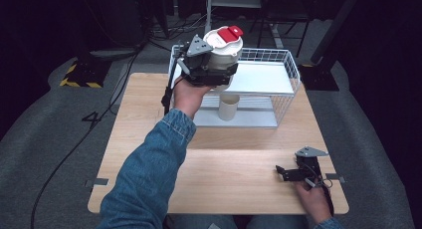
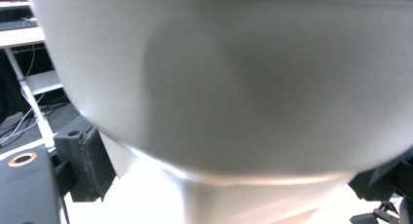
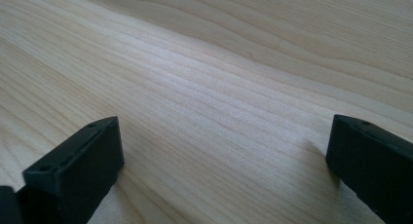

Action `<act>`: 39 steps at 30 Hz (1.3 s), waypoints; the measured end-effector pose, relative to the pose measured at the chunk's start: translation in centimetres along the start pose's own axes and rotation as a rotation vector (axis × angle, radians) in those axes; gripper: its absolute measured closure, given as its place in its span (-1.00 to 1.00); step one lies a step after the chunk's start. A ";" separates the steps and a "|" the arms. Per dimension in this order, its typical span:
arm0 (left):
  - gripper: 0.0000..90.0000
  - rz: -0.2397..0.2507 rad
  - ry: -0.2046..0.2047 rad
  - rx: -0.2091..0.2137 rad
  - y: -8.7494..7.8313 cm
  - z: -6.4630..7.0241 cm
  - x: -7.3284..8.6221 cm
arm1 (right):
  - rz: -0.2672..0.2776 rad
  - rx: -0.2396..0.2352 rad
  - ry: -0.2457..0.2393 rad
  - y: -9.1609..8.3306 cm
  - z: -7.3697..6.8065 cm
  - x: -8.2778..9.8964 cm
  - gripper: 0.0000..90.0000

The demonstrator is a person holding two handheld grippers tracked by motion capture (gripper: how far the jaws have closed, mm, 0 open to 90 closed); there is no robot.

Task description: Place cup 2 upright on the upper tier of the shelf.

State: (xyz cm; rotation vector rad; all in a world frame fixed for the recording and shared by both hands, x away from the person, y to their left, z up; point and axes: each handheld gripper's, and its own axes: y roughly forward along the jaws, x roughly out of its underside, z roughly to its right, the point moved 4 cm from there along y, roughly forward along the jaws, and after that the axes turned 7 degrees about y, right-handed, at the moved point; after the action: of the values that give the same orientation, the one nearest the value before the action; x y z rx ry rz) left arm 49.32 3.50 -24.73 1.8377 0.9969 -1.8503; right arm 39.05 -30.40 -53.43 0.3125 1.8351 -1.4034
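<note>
White container [image 1: 225, 52] with a red tab on its lid sits in my left tool [image 1: 206, 69], lifted clear of the desk [image 1: 234, 174] and hanging over the near left corner of the wire basket [image 1: 291, 72]. I have the left tool closed around its lower body; from the high view the jaws hug both sides of it. In the left gripper view the container's [image 2: 234, 87] pale wall bulges right up against the camera, blurred, with one black jaw showing at the lower left and another dark edge at the lower right. A small beige cup [image 1: 229, 107] stands upright inside the basket, just below the raised container. My right tool [image 1: 288, 172] rests low on the near right part of the desk. In the right gripper view its jaws are spread wide with nothing but bare wood grain [image 3: 219, 87] between them.
</note>
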 end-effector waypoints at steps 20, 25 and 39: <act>-0.75 -0.001 -0.045 -0.079 5.7 -1.8 -0.2 | 0.001 -0.001 0.000 0.0 0.0 0.0 -0.99; -0.75 0.018 -0.059 -0.091 6.4 -2.1 0.0 | 0.002 -0.001 0.002 0.0 0.0 0.0 -0.99; -0.75 -0.021 -0.072 -0.109 9.2 -2.5 0.8 | 0.000 0.001 0.000 0.0 0.0 0.0 -0.99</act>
State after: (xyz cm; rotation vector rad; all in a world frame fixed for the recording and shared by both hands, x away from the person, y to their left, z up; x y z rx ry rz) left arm 57.29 -1.00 -27.39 1.6922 1.0732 -1.8224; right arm 39.06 -30.40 -53.43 0.3126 1.8344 -1.4038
